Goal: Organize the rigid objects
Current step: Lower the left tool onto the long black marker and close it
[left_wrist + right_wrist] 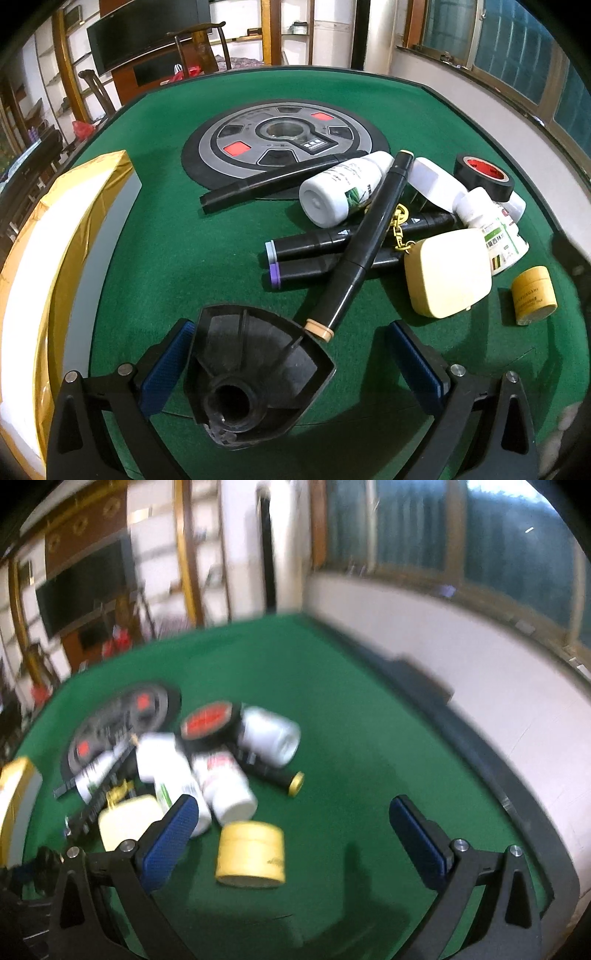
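The pile of rigid things lies toward the right side of the desk [155,184], just this side of the round centre panel [284,138]: black markers [354,251] crossed over one another, two white bottles [343,194] on their sides, a roll of black tape [484,175], a cream case [448,273] on a yellow chain, and a small yellow jar [533,295] standing a little apart near the right edge. A gold-edged box [74,229] sits open along the left edge, and I take it for the place the things are to go. The left tongs [291,363] are spread wide, with a black fan-shaped plastic piece [255,373] lying between the pads; it touches neither pad that I can see, so nothing is gripped. One marker's tan cap rests on this piece's far rim. The right tongs [293,830] also stand apart and empty above the near-right part of the desk, the jar [251,853] just ahead of them; that view is blurred. The step in hand looks like a first pick. Closing the left tongs on the black piece calls for care, since lifting it may roll the leaning marker.
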A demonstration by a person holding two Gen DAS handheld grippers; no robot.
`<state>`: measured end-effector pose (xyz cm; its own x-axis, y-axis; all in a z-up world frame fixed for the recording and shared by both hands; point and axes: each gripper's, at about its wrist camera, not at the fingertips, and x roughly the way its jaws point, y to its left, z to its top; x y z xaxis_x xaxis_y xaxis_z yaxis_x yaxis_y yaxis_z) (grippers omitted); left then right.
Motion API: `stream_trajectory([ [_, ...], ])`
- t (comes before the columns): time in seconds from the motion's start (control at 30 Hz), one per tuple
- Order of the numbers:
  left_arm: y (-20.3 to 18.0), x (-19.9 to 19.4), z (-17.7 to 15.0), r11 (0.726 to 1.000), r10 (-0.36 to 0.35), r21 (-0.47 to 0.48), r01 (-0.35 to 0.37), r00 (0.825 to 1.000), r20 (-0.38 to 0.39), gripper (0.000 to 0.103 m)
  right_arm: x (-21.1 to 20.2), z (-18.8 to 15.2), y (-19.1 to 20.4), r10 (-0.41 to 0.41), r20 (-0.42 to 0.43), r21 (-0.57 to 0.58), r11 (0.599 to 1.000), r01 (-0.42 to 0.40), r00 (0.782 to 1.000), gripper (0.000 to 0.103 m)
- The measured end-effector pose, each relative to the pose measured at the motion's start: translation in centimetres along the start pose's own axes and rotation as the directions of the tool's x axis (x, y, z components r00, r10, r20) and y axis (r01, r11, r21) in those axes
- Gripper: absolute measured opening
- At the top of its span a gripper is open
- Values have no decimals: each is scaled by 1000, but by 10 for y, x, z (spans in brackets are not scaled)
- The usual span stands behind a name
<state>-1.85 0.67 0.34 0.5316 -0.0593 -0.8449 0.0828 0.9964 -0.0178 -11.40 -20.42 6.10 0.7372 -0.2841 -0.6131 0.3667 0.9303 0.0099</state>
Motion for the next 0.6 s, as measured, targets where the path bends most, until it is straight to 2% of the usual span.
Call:
stream_trajectory([
  [0.07, 1, -1, 0, 1000, -10, 0, 10, 1000, 3, 102, -14, -2, 1, -10, 81, 1, 1000, 10, 997, 103],
  [0.2, 17, -20, -5, 990, -128, -62, 129, 991, 25, 94, -11, 1, -3, 38, 61, 13, 999, -39, 997, 103],
  [0.23, 24, -31, -5, 982, -164, -83, 168, 985, 47, 93, -10, -2, -6, 47, 55, 30, 998, -49, 997, 103],
  [0.3, 39, -63, -4, 970, -205, -102, 221, 968, 147, 93, -11, -1, -15, 54, 65, 66, 996, -58, 996, 103],
  [0.33, 46, -85, -4, 969, -206, -89, 230, 952, 226, 93, -16, -1, -18, 43, 89, 74, 996, -50, 995, 103],
  [0.4, 56, -131, -4, 978, -173, -37, 204, 903, 393, 95, -33, -3, -16, 8, 164, 57, 998, -17, 986, 103],
  [0.43, 60, -150, -5, 984, -150, -15, 176, 873, 465, 103, -39, -4, -15, -2, 193, 48, 999, -7, 981, 103],
  [0.47, 64, -165, -4, 988, -131, -1, 154, 846, 517, 103, -46, -4, -13, -14, 224, 38, 999, 5, 975, 103],
  [0.5, 67, -172, -5, 991, -118, 6, 137, 831, 544, 103, -51, -4, -11, -22, 251, 32, 999, 15, 968, 103],
  [0.53, 69, -174, -3, 993, -98, 3, 115, 830, 550, 103, -55, -6, -10, -14, 283, 26, 1000, 7, 959, 103],
  [0.57, 71, -172, 0, 994, -84, -9, 106, 840, 537, 103, -53, -6, -9, 1, 287, 20, 1000, -7, 958, 103],
  [0.6, 73, -165, 4, 996, -64, -23, 88, 859, 507, 103, -47, -4, -7, 26, 249, 4, 1000, -27, 968, 103],
])
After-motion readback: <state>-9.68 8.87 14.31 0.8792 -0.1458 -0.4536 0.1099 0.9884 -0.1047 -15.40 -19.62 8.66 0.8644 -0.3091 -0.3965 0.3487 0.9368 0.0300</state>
